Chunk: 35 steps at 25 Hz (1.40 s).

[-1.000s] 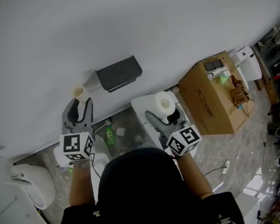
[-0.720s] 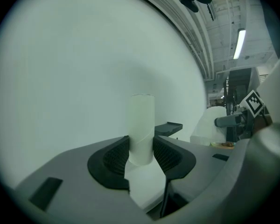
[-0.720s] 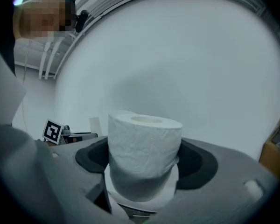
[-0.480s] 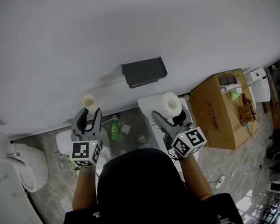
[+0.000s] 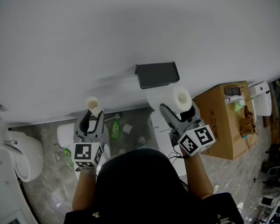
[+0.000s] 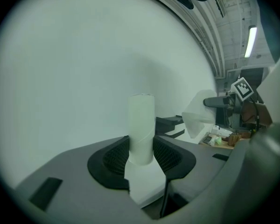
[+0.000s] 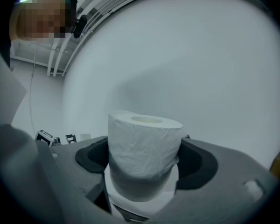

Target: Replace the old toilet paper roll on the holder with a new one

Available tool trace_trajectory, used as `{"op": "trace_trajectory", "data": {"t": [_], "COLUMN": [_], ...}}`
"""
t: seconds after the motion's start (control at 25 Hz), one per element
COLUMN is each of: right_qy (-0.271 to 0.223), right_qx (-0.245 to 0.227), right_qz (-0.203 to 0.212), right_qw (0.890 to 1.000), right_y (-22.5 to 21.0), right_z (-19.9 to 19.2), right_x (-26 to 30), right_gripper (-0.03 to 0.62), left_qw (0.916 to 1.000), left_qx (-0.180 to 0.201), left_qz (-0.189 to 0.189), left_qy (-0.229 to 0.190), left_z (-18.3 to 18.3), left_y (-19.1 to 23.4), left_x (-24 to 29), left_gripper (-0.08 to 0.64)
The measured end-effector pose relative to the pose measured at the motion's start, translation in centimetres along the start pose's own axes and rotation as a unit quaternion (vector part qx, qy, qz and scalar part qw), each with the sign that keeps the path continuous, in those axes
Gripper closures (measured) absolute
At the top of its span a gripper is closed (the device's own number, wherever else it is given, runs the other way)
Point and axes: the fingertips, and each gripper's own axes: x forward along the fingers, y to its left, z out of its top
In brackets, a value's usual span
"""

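Head view with both gripper views. The dark grey holder (image 5: 157,74) is fixed to the white wall (image 5: 130,27), and every position below is given relative to it.

Left gripper (image 5: 93,116): well to the left of the holder and lower in the head view. Its jaws stand partly closed and are clamped on a bare core tube (image 5: 92,104). In the left gripper view the tube (image 6: 141,125) stands upright between the dark ribbed pads of the gripper (image 6: 141,149), with most of its length rising clear above them.

Right gripper (image 5: 179,110): just below and slightly right of the holder. Its jaws are spread wide and pressed against both sides of a full toilet paper roll (image 5: 175,99), which appears not to touch the holder. In the right gripper view the roll (image 7: 144,146) fills the gap of the gripper (image 7: 144,164), with its open core facing up.

Limits of view: the holder shows only its top plate, and its underside and any spindle are hidden. The person's head (image 5: 140,181) covers the forearms. A toilet (image 5: 23,157) is cut off at the left edge. The cardboard box (image 5: 226,120) to the right of the holder carries small items too blurred to identify. The green bottle (image 5: 115,129) stands on the floor below the holder.
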Motion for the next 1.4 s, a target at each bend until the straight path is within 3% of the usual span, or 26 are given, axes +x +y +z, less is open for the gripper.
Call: {"op": "trace_trajectory", "data": {"t": [0.52, 0.96, 1.4], "right_qy": [0.003, 0.058, 0.072], "right_qx": [-0.088, -0.143, -0.156], "right_qz": [0.015, 0.025, 0.035], "right_qw": [0.996, 0.988, 0.985], "right_y": [-1.6, -3.6, -4.1], "right_z": [5.0, 2.3, 1.1], "right_x": [6.6, 11.3, 13.5], "right_gripper": [0.183, 0.181, 0.181], "left_qw": [0.9984, 0.9944, 0.9938], "left_qx": [-0.027, -0.046, -0.046], "left_qz": [0.049, 0.094, 0.099], "left_qy": [0.002, 0.014, 0.019], "left_z": [-1.0, -1.2, -2.1], "left_y": [1.5, 2.4, 2.0], "left_x": [-1.4, -1.6, -1.3], "left_gripper": [0.385, 0.385, 0.385]}}
